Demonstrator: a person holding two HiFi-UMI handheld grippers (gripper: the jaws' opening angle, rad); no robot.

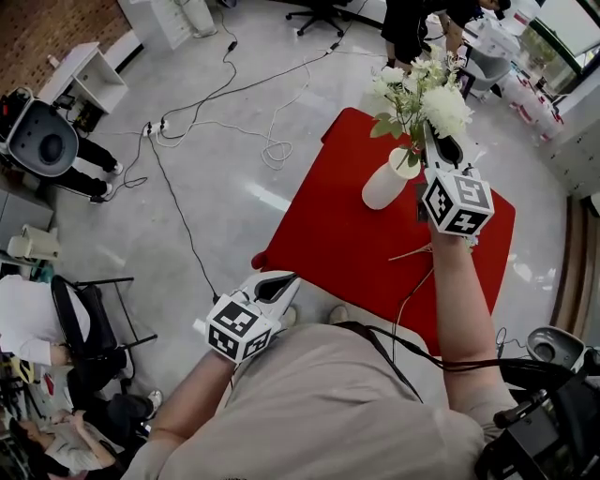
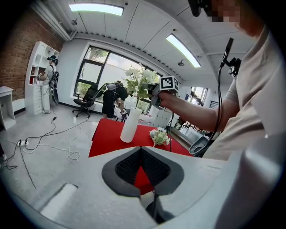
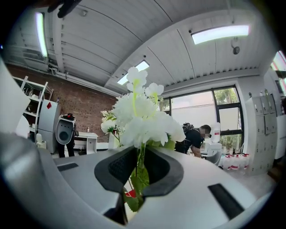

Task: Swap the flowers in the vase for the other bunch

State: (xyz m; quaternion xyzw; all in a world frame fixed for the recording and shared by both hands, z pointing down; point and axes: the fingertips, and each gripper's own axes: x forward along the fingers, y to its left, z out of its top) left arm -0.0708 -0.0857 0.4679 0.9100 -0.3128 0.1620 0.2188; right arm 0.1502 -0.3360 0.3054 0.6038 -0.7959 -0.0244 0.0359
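Observation:
A tall white vase (image 1: pixel 384 185) stands on the red table (image 1: pixel 319 244). My right gripper (image 1: pixel 433 141) is just above and right of its mouth, shut on the green stems of a white flower bunch (image 1: pixel 427 94). In the right gripper view the stems run between the pads (image 3: pixel 117 167) and the blooms (image 3: pixel 143 116) fill the middle. Whether the stem ends are still inside the vase (image 2: pixel 131 125) I cannot tell. The other small bunch (image 2: pixel 160 135) lies on the table to the vase's right. My left gripper (image 1: pixel 279 281) hangs off the table's near left corner, shut and empty.
Cables (image 1: pixel 225 103) trail over the grey floor left of the table. A person (image 1: pixel 408 28) bends over behind the table, near an office chair (image 1: pixel 319 14). A white shelf (image 1: pixel 80 75) and a grey machine (image 1: pixel 42 141) stand at far left.

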